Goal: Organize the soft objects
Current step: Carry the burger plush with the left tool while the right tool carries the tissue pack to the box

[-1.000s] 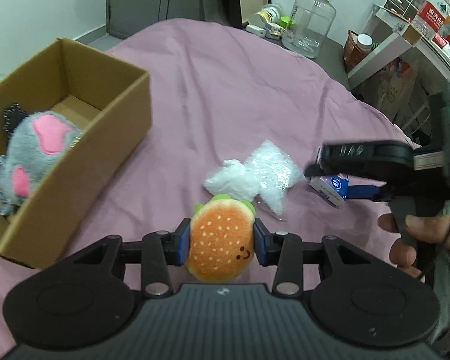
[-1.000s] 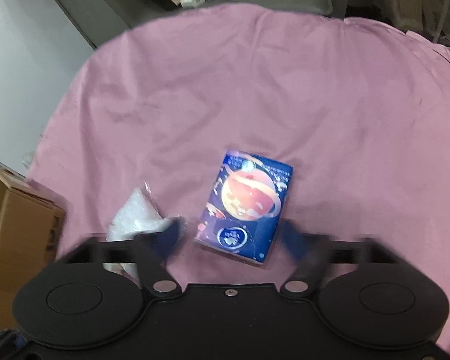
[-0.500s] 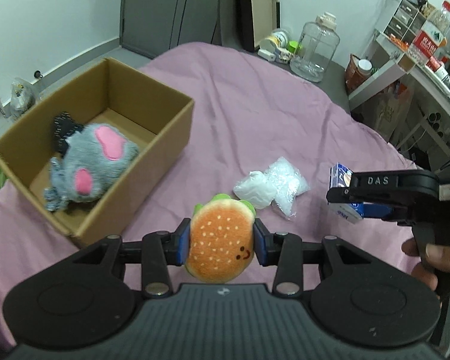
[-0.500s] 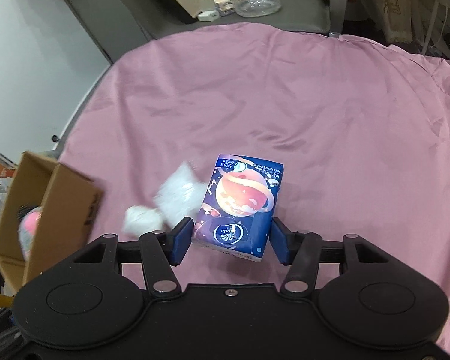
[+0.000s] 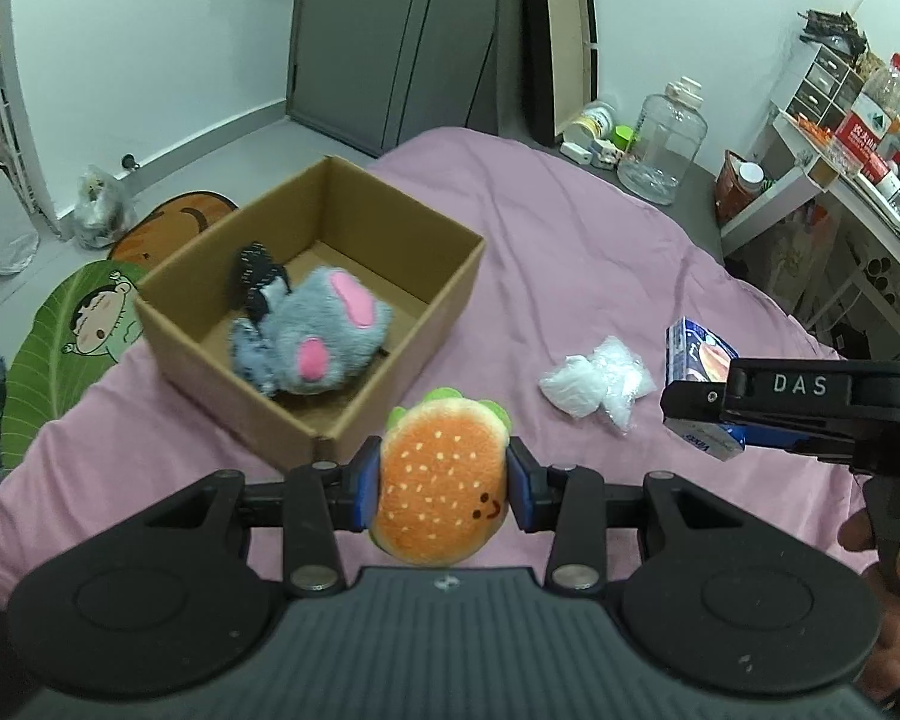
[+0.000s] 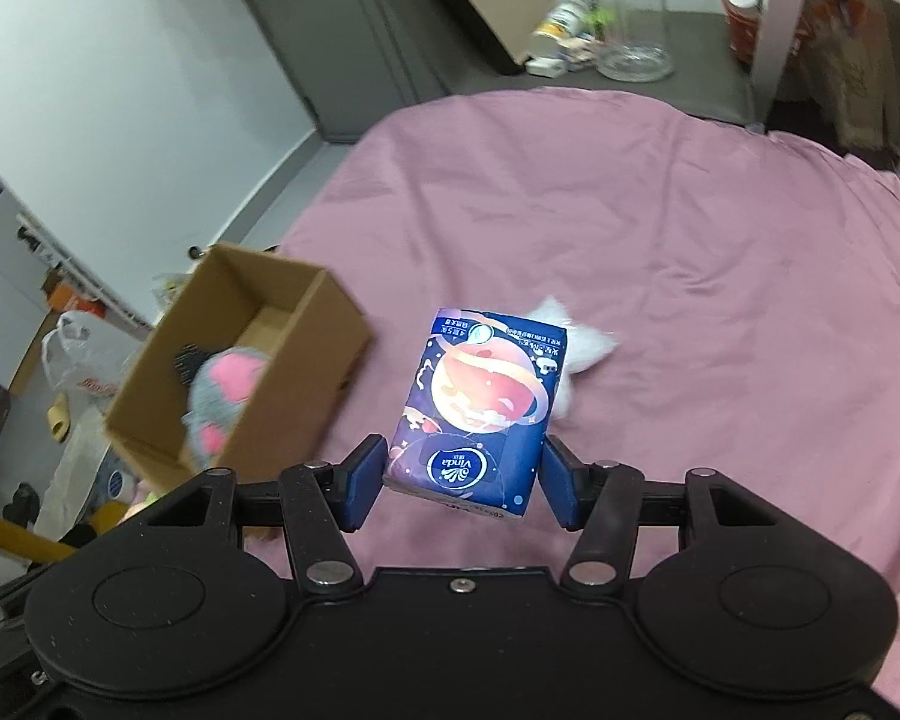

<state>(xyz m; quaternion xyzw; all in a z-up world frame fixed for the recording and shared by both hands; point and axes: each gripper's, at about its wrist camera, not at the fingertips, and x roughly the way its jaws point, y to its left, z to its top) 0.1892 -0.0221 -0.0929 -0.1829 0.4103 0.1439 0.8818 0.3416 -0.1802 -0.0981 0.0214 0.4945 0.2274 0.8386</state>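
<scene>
Pink bedsheet [image 5: 570, 252] spread wide across both views, grey floor and white walls beyond. Toward its left edge, open cardboard box [image 5: 324, 276], already holding grey-and-pink plush toy [image 5: 324, 342]. Out on the sheet to the right of the box, small white plastic bag [image 5: 597, 381], lying loose. Lifted clear of the sheet, left gripper [image 5: 444, 483], pads clamped on either side of burger plush [image 5: 441, 486]; box just ahead and to the left, its near corner close below the toy. Farther right, right gripper [image 6: 462, 480], closed on the lower end of blue tissue pack [image 6: 480, 402], long axis pointing forward, away from the camera; box ahead-left, well apart. Judged nearer to the box: left hand.
</scene>
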